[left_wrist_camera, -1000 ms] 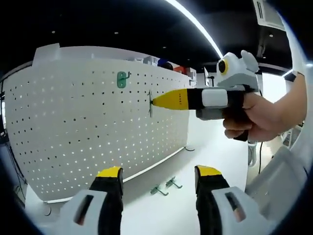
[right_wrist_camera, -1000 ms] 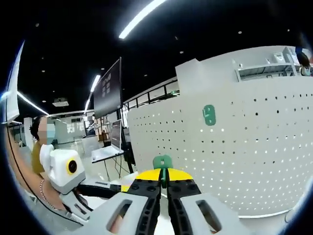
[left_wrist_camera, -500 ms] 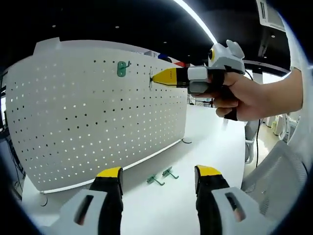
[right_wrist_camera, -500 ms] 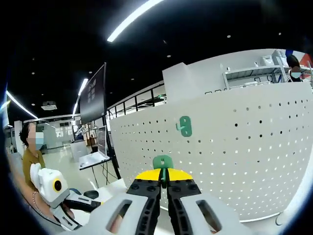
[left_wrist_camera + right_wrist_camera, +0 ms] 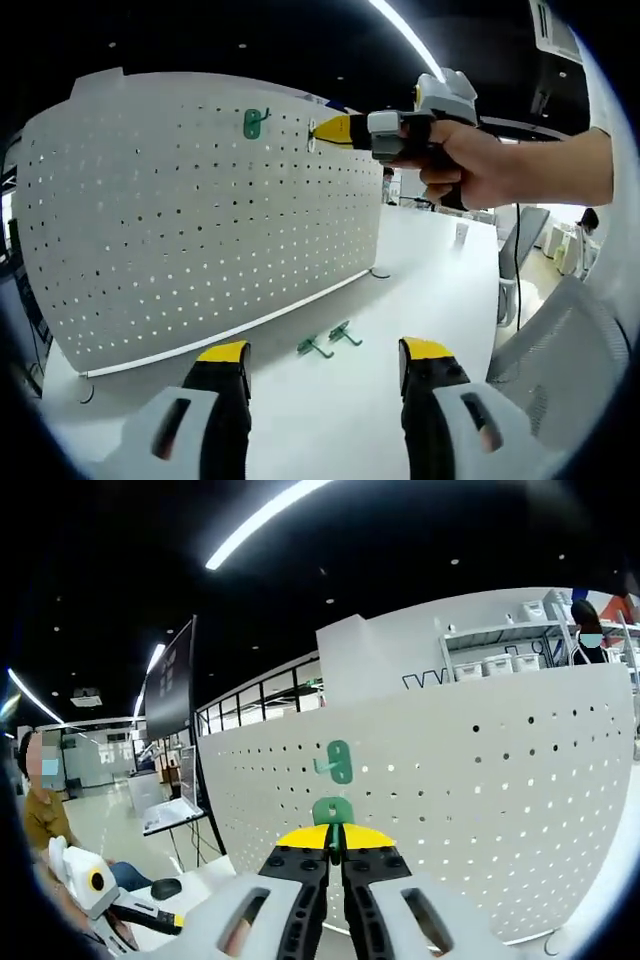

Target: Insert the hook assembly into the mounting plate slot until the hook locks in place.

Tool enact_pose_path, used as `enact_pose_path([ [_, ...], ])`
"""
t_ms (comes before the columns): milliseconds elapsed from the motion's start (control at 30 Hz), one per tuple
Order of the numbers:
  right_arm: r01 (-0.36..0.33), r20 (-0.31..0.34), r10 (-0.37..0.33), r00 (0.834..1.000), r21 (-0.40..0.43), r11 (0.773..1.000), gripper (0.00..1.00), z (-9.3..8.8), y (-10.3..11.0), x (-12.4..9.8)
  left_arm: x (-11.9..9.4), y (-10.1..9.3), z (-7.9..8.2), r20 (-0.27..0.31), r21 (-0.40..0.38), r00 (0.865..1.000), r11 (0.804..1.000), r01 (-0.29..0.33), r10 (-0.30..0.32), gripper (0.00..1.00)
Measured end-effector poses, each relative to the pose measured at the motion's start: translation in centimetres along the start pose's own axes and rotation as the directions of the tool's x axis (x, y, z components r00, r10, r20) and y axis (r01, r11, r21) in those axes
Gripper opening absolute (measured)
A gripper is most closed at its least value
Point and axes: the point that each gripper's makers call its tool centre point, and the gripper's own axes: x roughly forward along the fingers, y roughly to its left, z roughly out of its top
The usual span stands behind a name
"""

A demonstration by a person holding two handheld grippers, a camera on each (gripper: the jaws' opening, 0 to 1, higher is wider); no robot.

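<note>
A white pegboard (image 5: 200, 200) stands on the white counter (image 5: 440, 290) under dark ceiling strip lights (image 5: 265, 520). The right claw (image 5: 335, 852) pinches a green hook (image 5: 333, 810) at the board's top, beside a mounted hook (image 5: 255, 122). The left claw (image 5: 325, 375) gapes wide above two spare hooks (image 5: 328, 340).

Dark ceiling (image 5: 330, 540), strip lights (image 5: 262, 518)

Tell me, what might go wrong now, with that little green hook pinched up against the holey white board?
The right gripper pinches the green hook by a small edge, so it might twist or slip when pushed at the pegboard.

It sits close to the hook already hanging, so the two might crowd each other.

The left gripper is open and idle; the freestanding board might shift when pushed.
</note>
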Motion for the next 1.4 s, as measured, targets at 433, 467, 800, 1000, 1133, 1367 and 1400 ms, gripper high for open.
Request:
enact_pose_path([
  [433, 0.061, 0.027, -0.062, 0.998, 0.006, 0.998, 0.0, 1.7, -2.3, 0.7, -0.6, -0.1, -1.8, -0.041, 0.01, 0.999, 1.0, 0.006, -0.005, 0.62],
  [467, 0.065, 0.029, -0.065, 0.997, 0.005, 0.998, 0.0, 1.9, -2.4, 0.8, -0.6, -0.2, -1.9, -0.045, 0.011, 0.999, 1.0, 0.007, -0.007, 0.62],
  [800, 0.091, 0.048, -0.09, 0.995, -0.021, 0.996, 0.0, 3.0, -2.9, 1.8, -1.1, -0.4, -2.8, -0.064, 0.014, 0.998, 1.0, 0.013, -0.012, 0.62],
  [1000, 0.105, 0.061, -0.103, 0.993, -0.034, 0.994, 0.0, 3.6, -3.0, 2.5, -1.2, -0.5, -2.9, -0.065, 0.012, 0.998, 1.0, 0.012, -0.011, 0.62],
  [1133, 0.113, 0.072, -0.109, 0.991, -0.055, 0.992, 0.0, 4.0, -3.1, 3.0, -1.4, -0.7, -3.0, -0.07, 0.013, 0.997, 1.0, 0.014, -0.013, 0.62],
  [1367, 0.131, 0.082, -0.125, 0.989, -0.076, 0.988, 0.0, 4.3, -3.2, 3.4, -1.5, -0.7, -2.9, -0.066, 0.009, 0.998, 1.0, 0.008, -0.008, 0.62],
  [1400, 0.137, 0.078, -0.13, 0.988, -0.08, 0.987, 0.0, 4.2, -3.3, 3.5, -1.5, -0.8, -3.0, -0.068, 0.011, 0.998, 1.0, 0.009, -0.009, 0.62],
])
